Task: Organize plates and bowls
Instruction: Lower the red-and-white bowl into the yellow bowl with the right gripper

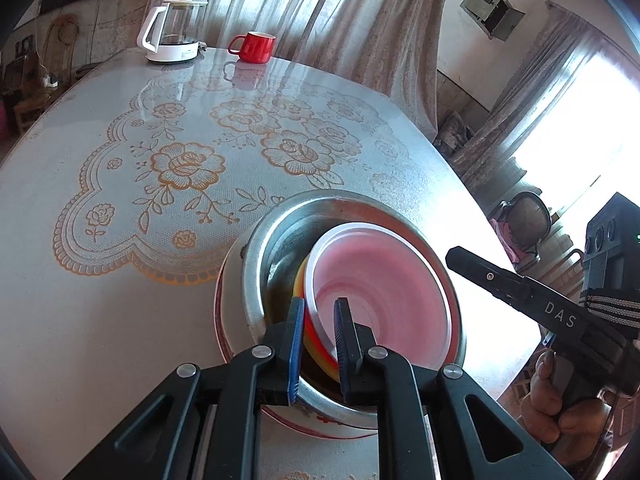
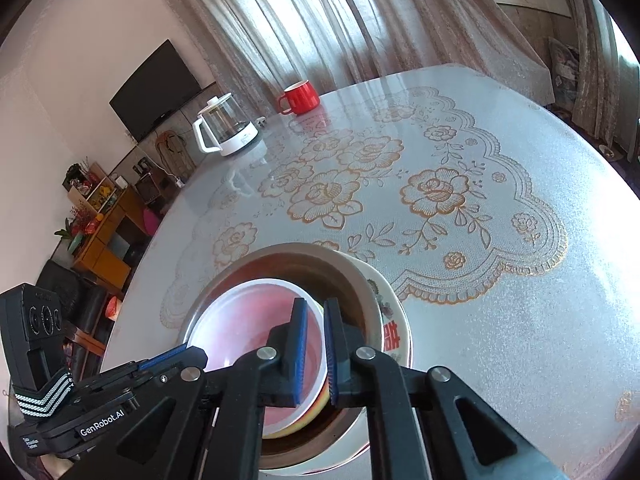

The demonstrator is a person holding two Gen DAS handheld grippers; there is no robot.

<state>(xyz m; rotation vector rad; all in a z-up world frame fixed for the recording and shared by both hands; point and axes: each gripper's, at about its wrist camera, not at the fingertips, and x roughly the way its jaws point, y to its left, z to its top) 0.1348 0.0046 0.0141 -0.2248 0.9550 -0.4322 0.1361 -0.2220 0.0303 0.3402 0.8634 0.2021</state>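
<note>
Both my grippers are down at the near edge of the tabletop, working the stack. My left gripper has its blue pads narrowed on the near rim of the pink bowl, one pad inside, one outside, with a yellow-and-red bowl nested just under it. My right gripper is pinching the opposite side of that same pink bowl the same way, jaws narrow across the rim. Pink and yellow sit tilted inside the steel basin, and the basin rests on a white patterned plate whose rim peeks out beneath. So I'd say I'm in the nesting step, seating the pink bowl into the pile. Next move, as I judge it: level the bowl so it drops flat, then open both sides together. Farther out the lace-print cloth lies bare, and near the far edge stand the glass kettle and red mug, well apart from my work.
</note>
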